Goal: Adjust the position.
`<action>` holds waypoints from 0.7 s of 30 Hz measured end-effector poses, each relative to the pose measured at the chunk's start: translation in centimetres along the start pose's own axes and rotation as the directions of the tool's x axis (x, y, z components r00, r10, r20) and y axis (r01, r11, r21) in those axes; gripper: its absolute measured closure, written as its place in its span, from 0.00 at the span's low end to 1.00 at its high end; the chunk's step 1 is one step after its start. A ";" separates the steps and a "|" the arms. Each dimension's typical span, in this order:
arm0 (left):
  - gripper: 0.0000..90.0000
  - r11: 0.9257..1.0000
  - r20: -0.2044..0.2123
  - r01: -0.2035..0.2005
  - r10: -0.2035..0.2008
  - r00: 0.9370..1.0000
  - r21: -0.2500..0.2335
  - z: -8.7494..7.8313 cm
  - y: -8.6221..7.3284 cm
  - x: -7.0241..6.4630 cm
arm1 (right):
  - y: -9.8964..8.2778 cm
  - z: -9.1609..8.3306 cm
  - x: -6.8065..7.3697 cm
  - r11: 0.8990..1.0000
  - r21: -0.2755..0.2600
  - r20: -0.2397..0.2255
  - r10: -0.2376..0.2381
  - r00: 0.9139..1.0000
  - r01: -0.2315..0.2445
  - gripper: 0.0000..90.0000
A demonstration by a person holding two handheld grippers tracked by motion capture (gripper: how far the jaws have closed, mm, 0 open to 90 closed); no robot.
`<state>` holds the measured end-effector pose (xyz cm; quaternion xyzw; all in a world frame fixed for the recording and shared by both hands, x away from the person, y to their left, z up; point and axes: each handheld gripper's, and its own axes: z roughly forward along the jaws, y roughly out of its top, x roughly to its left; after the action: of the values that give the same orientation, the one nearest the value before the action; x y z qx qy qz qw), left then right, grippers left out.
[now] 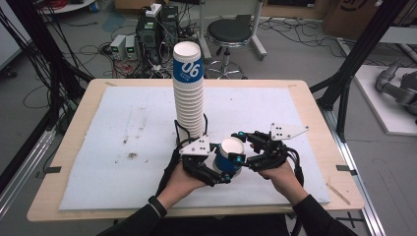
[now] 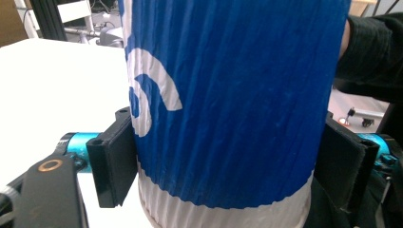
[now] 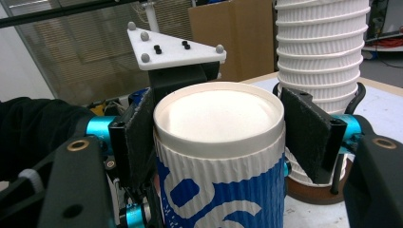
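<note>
One blue-and-white ribbed cup (image 1: 230, 156), upside down, held near front middle of white mat (image 1: 123, 128), between both grippers. Cup pinched at sides by left gripper (image 1: 216, 169); cup clamped near its upturned base by right gripper (image 1: 239, 147). Tall cup stack (image 1: 189, 93) stood just behind

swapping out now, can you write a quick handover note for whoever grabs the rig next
Right gripper: shut on the blue-and-white cup, fingers at its upper end.
Left gripper: fingers pressed on both sides of the same cup.
Cup is upside down near the table's front middle, beside the tall cup stack in its holder.
Done: one cup is apart from the stack, gripped by both.
Left: probably place it on the stack or set it aside.
</note>
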<state>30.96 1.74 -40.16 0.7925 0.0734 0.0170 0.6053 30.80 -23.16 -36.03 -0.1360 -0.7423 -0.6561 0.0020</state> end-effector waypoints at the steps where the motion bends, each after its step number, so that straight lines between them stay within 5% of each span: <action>1: 0.22 1.000 0.001 -0.001 0.001 1.000 0.002 0.0 0.0 0.0 | 0.0 0.0 0.0 1.000 -0.001 -0.001 0.000 1.000 0.000 0.34; 7: 0.23 0.998 0.006 -0.020 0.020 1.000 0.055 0.0 0.2 0.0 | 0.5 -0.2 -0.4 0.999 0.021 -0.009 0.036 0.999 -0.036 0.23; 12: 0.23 0.992 -0.009 -0.047 0.048 0.999 0.118 0.0 0.6 -0.2 | 1.7 -1.0 -0.3 0.996 0.094 0.004 0.001 1.000 -0.001 0.21; 21: 0.24 0.977 -0.034 -0.067 0.075 0.997 0.202 0.0 0.9 -0.1 | 2.1 -0.3 0.2 0.962 0.265 0.015 -0.069 0.998 0.062 0.21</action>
<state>30.93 1.44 -39.25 0.8509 0.0589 0.0475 0.5198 30.93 -23.23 -33.88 -0.1177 -0.8272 -0.5493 -0.0105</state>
